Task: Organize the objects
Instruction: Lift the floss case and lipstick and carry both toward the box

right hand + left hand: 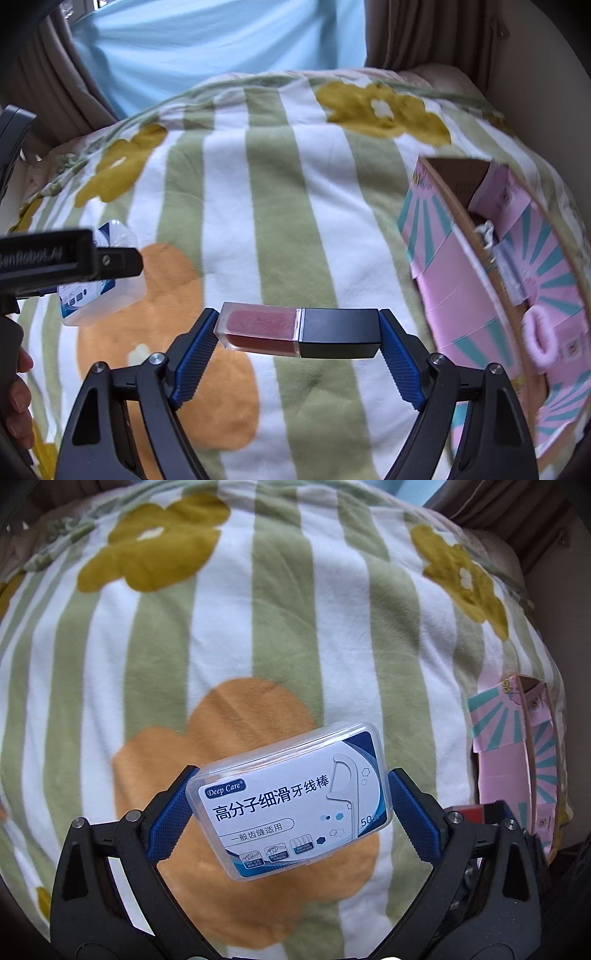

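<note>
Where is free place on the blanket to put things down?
The striped blanket is bare from the orange flower print across to the pink box, and up to the yellow flowers. It is crowded only inside the box, at the right edge.

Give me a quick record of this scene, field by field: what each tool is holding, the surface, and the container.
left tool: shut on floss pick box
right tool: shut on lip gloss, held sideways
surface: striped flower blanket
container: pink cardboard box, open, on the right
in box: pink fluffy item
</note>
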The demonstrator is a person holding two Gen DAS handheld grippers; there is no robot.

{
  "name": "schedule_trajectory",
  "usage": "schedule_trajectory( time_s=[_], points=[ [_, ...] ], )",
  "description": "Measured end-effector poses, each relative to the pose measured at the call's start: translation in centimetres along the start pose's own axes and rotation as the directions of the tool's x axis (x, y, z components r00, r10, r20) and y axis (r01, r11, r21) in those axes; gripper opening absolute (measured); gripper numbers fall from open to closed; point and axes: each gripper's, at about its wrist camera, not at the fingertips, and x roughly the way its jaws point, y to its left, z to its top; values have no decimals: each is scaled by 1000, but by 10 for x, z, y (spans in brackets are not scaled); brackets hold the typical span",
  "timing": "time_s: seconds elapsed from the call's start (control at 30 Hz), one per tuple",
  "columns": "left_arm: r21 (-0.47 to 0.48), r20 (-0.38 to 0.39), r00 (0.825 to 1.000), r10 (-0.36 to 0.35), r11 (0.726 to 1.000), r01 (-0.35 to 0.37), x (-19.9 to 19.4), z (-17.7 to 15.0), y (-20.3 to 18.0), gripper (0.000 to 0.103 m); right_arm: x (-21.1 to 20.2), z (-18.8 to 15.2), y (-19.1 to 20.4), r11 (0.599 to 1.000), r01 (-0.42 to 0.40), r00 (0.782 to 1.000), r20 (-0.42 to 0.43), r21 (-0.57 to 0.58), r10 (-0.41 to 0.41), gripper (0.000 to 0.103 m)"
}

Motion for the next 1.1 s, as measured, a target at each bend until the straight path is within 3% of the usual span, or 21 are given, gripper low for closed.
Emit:
schedule_trajectory(
  time_s=[0.57,0.87,1.1],
  points=[
    [27,153,988,30,999,-34,-153,-99,20,98,-134,8,13,976,-145,989,-17,-165,144,81],
    [-2,150,989,9,1000,-8,-196,-157,22,98,-182,-4,25,953,-204,979,-38,-224,201,81],
    [-19,190,982,19,1000,-16,-221,-167,27,98,-201,-9,29,947,-214,976,-26,-240,215,81]
  ],
)
